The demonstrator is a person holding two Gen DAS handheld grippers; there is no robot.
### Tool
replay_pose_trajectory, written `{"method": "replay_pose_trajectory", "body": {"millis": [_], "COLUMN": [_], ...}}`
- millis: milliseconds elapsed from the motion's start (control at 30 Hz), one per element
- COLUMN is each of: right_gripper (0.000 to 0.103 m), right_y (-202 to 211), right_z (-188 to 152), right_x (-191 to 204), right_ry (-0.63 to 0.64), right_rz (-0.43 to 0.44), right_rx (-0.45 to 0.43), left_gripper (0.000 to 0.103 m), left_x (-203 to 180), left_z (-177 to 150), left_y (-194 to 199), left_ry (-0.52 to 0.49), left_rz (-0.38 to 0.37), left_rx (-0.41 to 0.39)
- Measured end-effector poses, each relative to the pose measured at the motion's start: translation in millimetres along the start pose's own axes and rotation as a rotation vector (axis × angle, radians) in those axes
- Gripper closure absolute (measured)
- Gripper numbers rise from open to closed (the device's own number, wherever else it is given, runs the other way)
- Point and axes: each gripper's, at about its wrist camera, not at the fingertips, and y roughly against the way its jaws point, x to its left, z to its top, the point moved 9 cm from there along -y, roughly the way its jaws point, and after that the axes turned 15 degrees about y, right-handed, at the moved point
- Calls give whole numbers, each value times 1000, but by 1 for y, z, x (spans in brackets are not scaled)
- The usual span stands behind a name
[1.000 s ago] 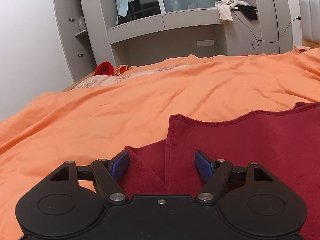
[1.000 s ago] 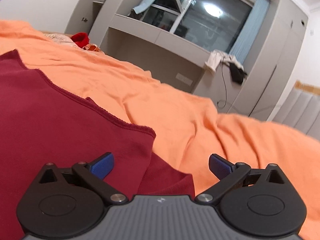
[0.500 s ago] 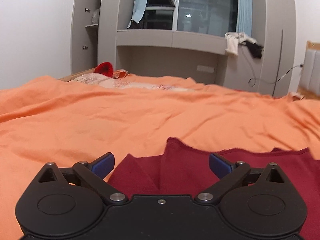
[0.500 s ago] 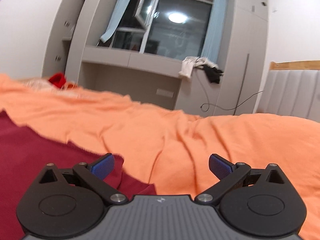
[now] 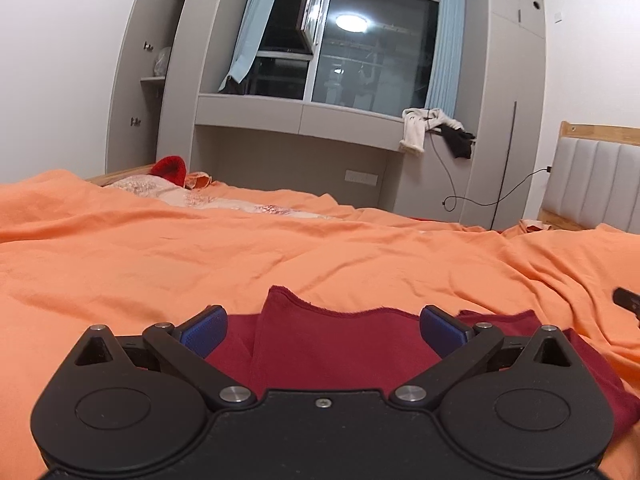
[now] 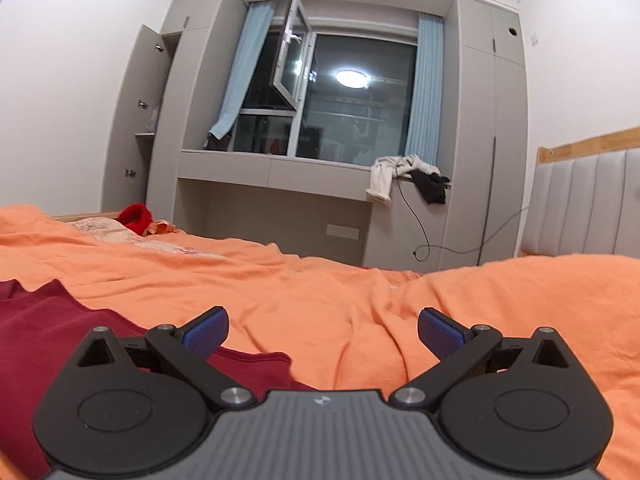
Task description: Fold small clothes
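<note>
A dark red garment [image 5: 336,344] lies folded on the orange bedspread [image 5: 200,256]. Its folded top edge shows between my left gripper's fingers. My left gripper [image 5: 324,330] is open and empty, just above the garment's near part. In the right wrist view the garment [image 6: 44,332] lies at the lower left, and its right corner reaches under my left fingertip [image 6: 206,330]. My right gripper [image 6: 324,330] is open and empty over the orange bedspread [image 6: 360,312]. A dark tip of the other gripper [image 5: 628,300] shows at the right edge of the left wrist view.
A red hat [image 5: 170,168] and a pale patterned cloth [image 5: 192,200] lie at the far side of the bed. Grey cabinets and a window ledge [image 5: 296,114] with draped clothes [image 5: 424,128] stand behind. A padded headboard [image 6: 588,208] is at the right.
Both grippers have tilted up and drawn back, so less of the garment shows. The left gripper's jaws opened wider than a second ago. The garment lies as it was.
</note>
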Motion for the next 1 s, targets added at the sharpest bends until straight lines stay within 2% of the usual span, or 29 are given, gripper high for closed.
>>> {"method": "replay_pose_trajectory", "body": {"millis": [167,400,600,733,1000], "right_gripper": [0,0,0,0,0], "right_y": [21,56,82,87,93], "right_z": [8,7,3,3,1], "right_x": [12,30,56,67,77], "right_ry": [-23,-53,-26,6,-25], "right_rz": [16,29,60,67,86], "right_rx": [-33,-59,-65,-66,-50], "left_gripper": [1,1,1,1,1], "left_x": [1,18,32,35,41], "left_z": [-12,-31,-55,-71,-89], "left_y": [33,63,81,87,83], "left_ry": [-18,86,170,206,265], "left_rz": [-29,-49,-52,-83,-101], "left_rx": [-35,-13,36,93,177]}}
